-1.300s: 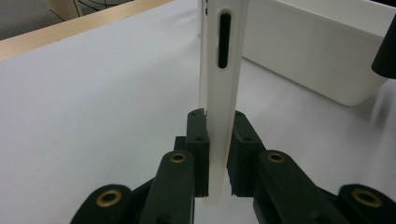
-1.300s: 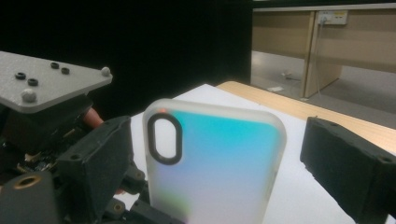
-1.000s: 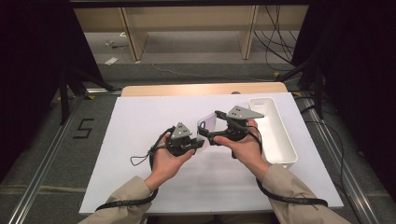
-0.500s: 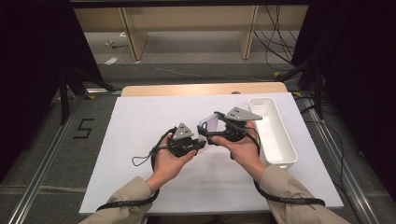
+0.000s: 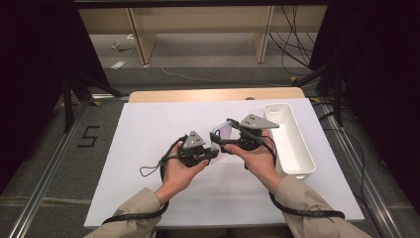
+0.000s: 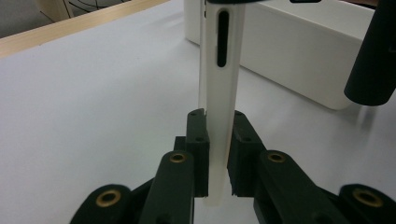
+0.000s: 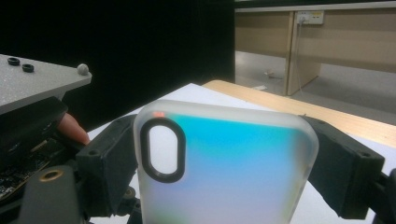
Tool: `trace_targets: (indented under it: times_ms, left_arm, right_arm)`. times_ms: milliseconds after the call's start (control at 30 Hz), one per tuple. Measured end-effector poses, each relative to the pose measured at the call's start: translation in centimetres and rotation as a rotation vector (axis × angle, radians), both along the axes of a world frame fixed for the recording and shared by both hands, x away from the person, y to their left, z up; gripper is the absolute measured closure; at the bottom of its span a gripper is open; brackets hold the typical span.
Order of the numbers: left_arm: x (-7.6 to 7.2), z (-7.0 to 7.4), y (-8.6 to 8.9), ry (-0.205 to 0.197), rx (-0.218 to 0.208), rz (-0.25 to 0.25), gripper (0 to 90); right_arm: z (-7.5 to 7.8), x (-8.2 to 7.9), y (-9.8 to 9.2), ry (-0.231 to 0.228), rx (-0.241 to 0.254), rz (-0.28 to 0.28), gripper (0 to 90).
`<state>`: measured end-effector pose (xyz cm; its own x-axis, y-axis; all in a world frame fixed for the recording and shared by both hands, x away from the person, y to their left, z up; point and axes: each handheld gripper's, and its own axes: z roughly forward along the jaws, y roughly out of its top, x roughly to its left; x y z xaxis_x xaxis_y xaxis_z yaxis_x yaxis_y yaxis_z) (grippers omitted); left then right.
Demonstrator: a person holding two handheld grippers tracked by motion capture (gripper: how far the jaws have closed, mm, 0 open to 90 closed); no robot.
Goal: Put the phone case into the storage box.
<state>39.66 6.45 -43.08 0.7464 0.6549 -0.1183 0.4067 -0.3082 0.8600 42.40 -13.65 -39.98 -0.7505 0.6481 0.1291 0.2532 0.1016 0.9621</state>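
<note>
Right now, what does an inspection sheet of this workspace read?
Surface: white table, bare apart from the items below.
Job's things: translucent phone case held above the table between both grippers; white bin at the right edge.
Clutter: nothing seen on the table; scraps on the floor beyond.
Grippers: left gripper shut on the case's thin edge; right gripper has just been closing, its jaws against the case's two sides.
Cables: one trails from each gripper, a loop at the left; more cables on the far floor.
Surroundings: wooden shelving, dark curtains, a floor mark "5".
</note>
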Motion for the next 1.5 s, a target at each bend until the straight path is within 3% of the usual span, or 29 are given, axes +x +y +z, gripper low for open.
trace_targets:
  times_ms: [267,633,767,1133,1267,1500]
  left_arm:
    - [0.0,0.0,0.0,0.004,-0.005,-0.003,80.1]
    - [-0.3,0.2,-0.1,-0.043,0.029,-0.038,71.4]
    - [-0.4,0.3,0.0,-0.065,0.05,-0.055,60.5]
    - [-0.7,0.4,1.1,-0.069,0.109,-0.093,15.1]
    - [-0.9,0.4,1.4,-0.073,0.127,-0.109,7.1]
    - [-1.3,0.4,2.0,-0.069,0.131,-0.135,1.0]
  right_arm:
    - [0.1,-0.1,0.0,-0.005,-0.004,0.002,17.9]
    - [0.6,-0.2,-0.2,-0.022,-0.001,-0.006,18.1]
    - [0.8,-0.1,-0.4,-0.023,-0.005,-0.016,18.2]
    - [1.2,0.1,-1.0,-0.023,-0.005,-0.037,18.1]
    - [1.3,0.1,-1.2,-0.026,-0.008,-0.044,18.2]
    - [1.5,0.3,-1.6,-0.032,-0.006,-0.058,18.1]
